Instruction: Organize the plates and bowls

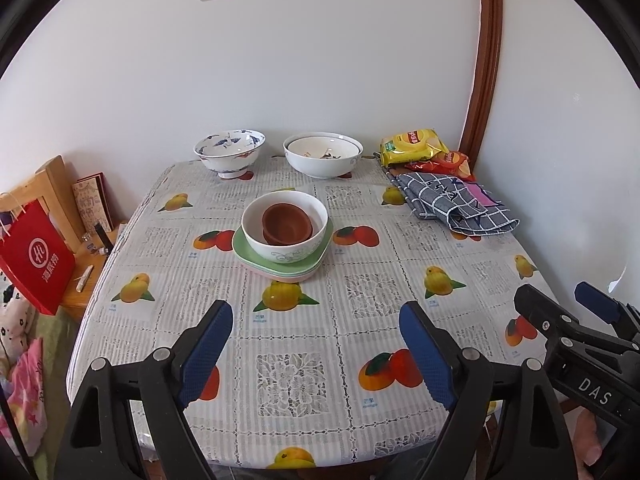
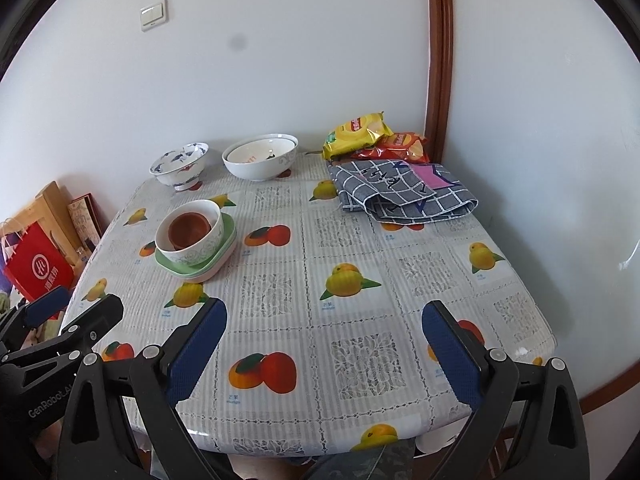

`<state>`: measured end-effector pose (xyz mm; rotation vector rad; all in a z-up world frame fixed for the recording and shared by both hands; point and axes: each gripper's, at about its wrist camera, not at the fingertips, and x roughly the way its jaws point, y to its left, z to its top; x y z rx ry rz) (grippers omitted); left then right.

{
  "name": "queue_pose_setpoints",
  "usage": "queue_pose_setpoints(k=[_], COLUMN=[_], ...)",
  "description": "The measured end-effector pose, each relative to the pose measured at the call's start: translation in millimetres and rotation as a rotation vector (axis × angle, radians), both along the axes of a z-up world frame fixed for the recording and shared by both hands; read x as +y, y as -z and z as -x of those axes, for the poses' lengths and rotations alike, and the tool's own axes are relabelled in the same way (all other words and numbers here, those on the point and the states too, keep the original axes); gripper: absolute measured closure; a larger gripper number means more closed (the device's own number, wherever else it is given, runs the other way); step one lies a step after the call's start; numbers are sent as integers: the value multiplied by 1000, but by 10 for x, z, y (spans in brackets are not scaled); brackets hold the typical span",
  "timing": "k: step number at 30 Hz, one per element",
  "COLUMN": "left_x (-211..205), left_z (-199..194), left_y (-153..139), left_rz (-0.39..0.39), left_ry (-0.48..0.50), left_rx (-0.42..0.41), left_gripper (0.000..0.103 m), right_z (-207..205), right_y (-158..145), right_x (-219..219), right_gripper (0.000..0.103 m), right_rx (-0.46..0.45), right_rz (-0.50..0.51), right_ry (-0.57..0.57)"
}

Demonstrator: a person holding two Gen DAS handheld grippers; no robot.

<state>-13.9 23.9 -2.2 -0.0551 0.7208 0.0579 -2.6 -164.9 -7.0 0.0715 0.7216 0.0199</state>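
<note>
In the middle of the table [image 1: 168,360] sits the stack: a white bowl with a grey-green scroll pattern [image 1: 286,229] holding brown bowls [image 1: 287,224] nested inside it, the whole lot resting on a green plate [image 1: 280,258] with a pink plate [image 1: 298,276] peeking out beneath. Behind it, against the wall, stand two more bowls side by side and apart from each other: a blue-and-white footed bowl [image 1: 230,153] on the left and a large white bowl [image 1: 323,155] with a smaller one tucked inside it on the right.

Both grippers hover over the near edge of the table, tilted downward toward the cloth, well short of the stack. The left gripper [image 1: 316,350] has its blue-padded fingers [image 1: 208,352] spread wide with nothing between them but tablecloth. The right gripper [image 2: 324,354] is likewise spread wide and empty; it hangs just to the right of the left one (each shows up at the edge of the other's camera). A bit of the person's hand [image 1: 590,440] shows under the right gripper's body.

Further out, a folded blue checked cloth [image 1: 452,204] lies at the far right corner, with a yellow snack bag [image 1: 412,145] and a red one [image 1: 452,162] behind it. Off the table's left side hangs a red paper bag [image 1: 36,260] by a wooden chair [image 1: 52,184].
</note>
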Motion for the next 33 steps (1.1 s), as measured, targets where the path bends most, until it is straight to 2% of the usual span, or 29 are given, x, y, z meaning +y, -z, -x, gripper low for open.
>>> queue_pose_setpoints(k=[33], left_x=[21], left_z=[24], left_y=[11], left_rz=[-9], left_ry=[-9], left_rx=[2], left_gripper=[18], right_z=[43], right_y=[-35], right_x=[28], right_gripper=[6], right_rx=[-10], right_rz=[8], right_ry=[-11])
